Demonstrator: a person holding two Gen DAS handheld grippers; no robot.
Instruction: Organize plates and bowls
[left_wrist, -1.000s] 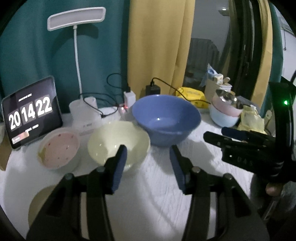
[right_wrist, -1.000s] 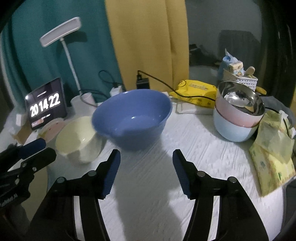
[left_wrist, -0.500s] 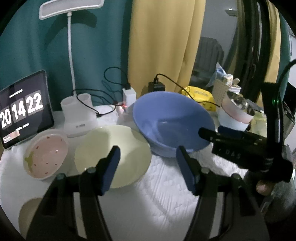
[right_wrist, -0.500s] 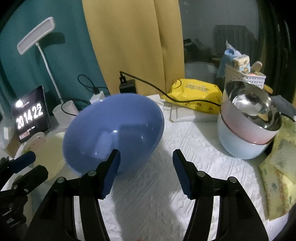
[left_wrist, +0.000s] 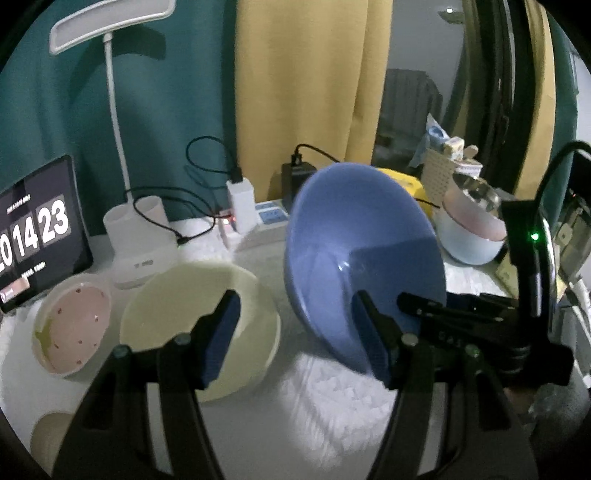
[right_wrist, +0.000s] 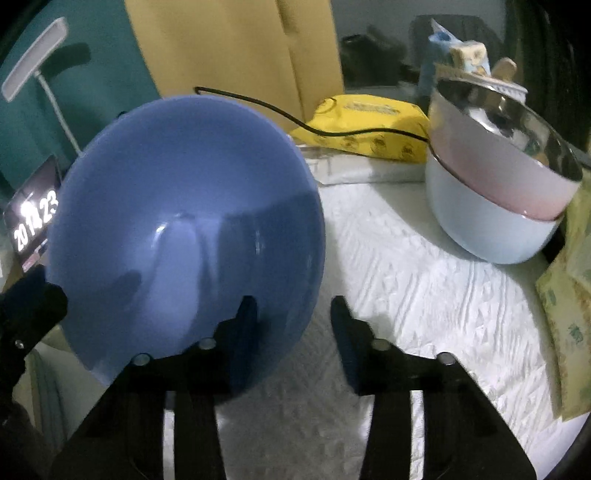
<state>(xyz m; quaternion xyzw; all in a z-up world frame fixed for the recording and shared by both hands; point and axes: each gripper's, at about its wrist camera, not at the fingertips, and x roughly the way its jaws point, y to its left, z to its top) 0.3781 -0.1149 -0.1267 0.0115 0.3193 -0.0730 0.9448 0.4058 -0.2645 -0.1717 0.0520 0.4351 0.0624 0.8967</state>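
Note:
A large blue bowl is tipped steeply, its opening facing my grippers; it also shows in the right wrist view. My right gripper is open with its left finger inside the bowl's lower rim and its right finger outside. My left gripper is open and empty, above a pale yellow bowl and beside the blue bowl. A pink speckled bowl sits left of the yellow one. A stack of light blue, pink and steel bowls stands at the right.
A clock tablet, a white desk lamp, chargers and cables line the back. A yellow packet lies behind the blue bowl. Yellow-green packets lie at the right edge. A beige dish is at front left.
The blue bowl has gone from resting flat on the cloth to steeply tipped and raised toward the cameras. My right gripper has closed in on its rim and narrowed; my left gripper moved closer.

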